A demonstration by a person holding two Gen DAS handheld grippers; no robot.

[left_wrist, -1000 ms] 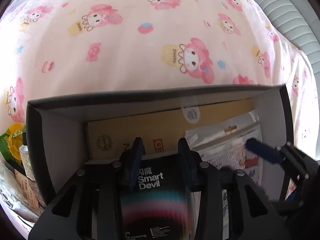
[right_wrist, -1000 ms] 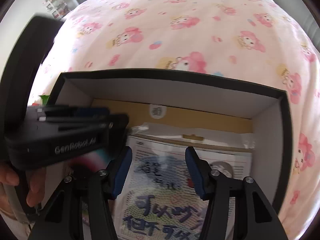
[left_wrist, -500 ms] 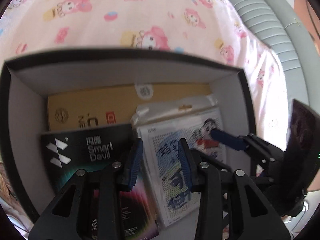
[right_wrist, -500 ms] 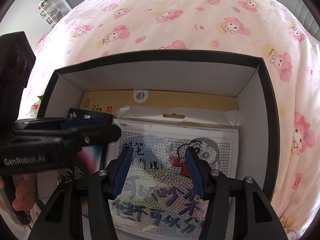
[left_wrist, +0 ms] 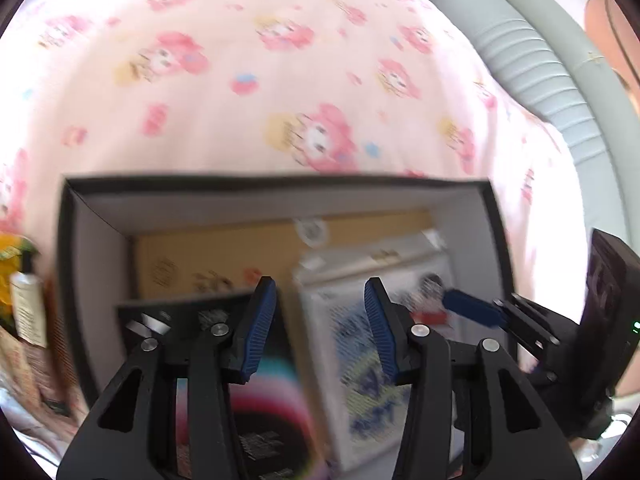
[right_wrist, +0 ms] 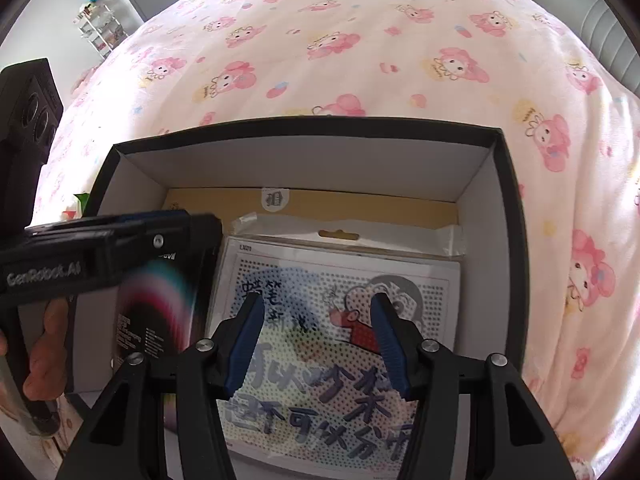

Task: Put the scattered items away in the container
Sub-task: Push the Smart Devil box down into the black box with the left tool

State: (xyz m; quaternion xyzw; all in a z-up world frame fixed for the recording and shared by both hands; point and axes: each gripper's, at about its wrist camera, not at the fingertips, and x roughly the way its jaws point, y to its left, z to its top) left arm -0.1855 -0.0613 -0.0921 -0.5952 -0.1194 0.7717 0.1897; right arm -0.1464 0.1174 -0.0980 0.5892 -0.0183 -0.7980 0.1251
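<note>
The container (right_wrist: 304, 160) is a black box with white inner walls, standing on the bed. In it lie a tan flat carton (right_wrist: 360, 204) at the back, a black Smart Devil box (left_wrist: 272, 408) on the left and a bagged bead-art kit (right_wrist: 344, 280) on the right. My left gripper (left_wrist: 318, 304) hovers over the seam between the black box and the kit. Its jaws are opening and hold nothing. My right gripper (right_wrist: 317, 312) hangs open above the kit, apart from it. One of its blue fingers (left_wrist: 472, 312) shows in the left wrist view.
A pink cartoon-print bedsheet (right_wrist: 360, 60) surrounds the container. A grey padded headboard (left_wrist: 532, 52) runs along the right. Left of the container lie a yellow-green packet (left_wrist: 8, 256) and a small white bottle (left_wrist: 24, 304). A hand (right_wrist: 44, 352) holds the left gripper's handle.
The left gripper let go of the black box, which now lies flat in the container. It then rose and its jaws widened. The right gripper drew back a little over the kit.
</note>
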